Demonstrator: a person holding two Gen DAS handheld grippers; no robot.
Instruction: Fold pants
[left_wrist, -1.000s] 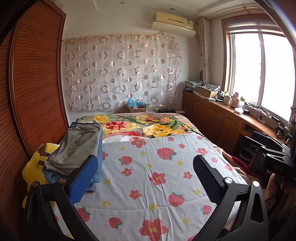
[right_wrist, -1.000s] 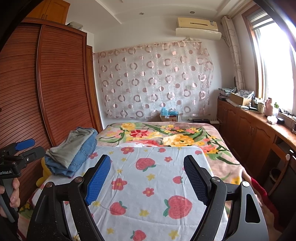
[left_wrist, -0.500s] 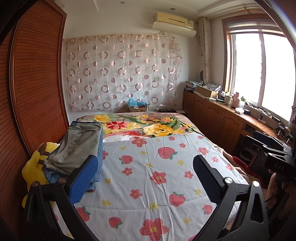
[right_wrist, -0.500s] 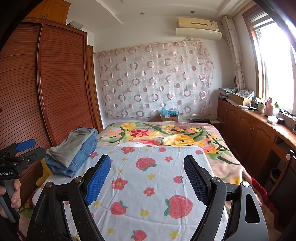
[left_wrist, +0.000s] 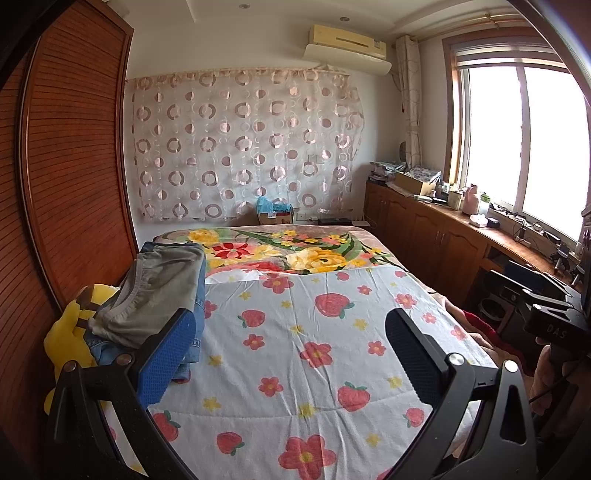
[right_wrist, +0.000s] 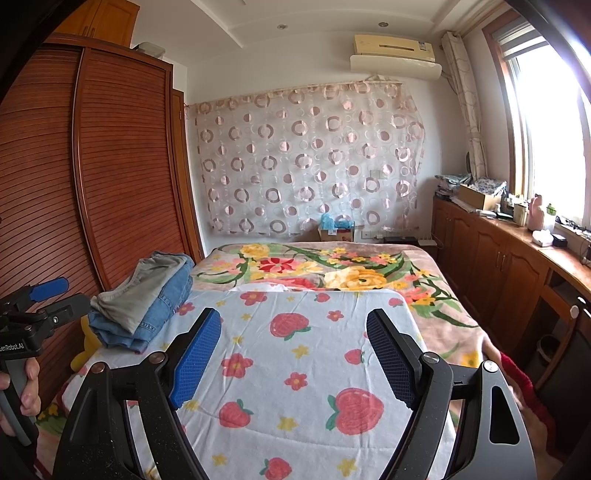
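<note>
A stack of folded pants, grey ones on top of blue jeans, lies at the left edge of the bed; it also shows in the right wrist view. My left gripper is open and empty, held above the strawberry-print sheet, its left finger just right of the stack. My right gripper is open and empty above the same sheet, well right of the stack. The left gripper also shows at the left edge of the right wrist view.
A yellow plush toy sits under the stack against the wooden wardrobe. A floral blanket covers the bed's far half. Wooden cabinets with clutter run along the window on the right.
</note>
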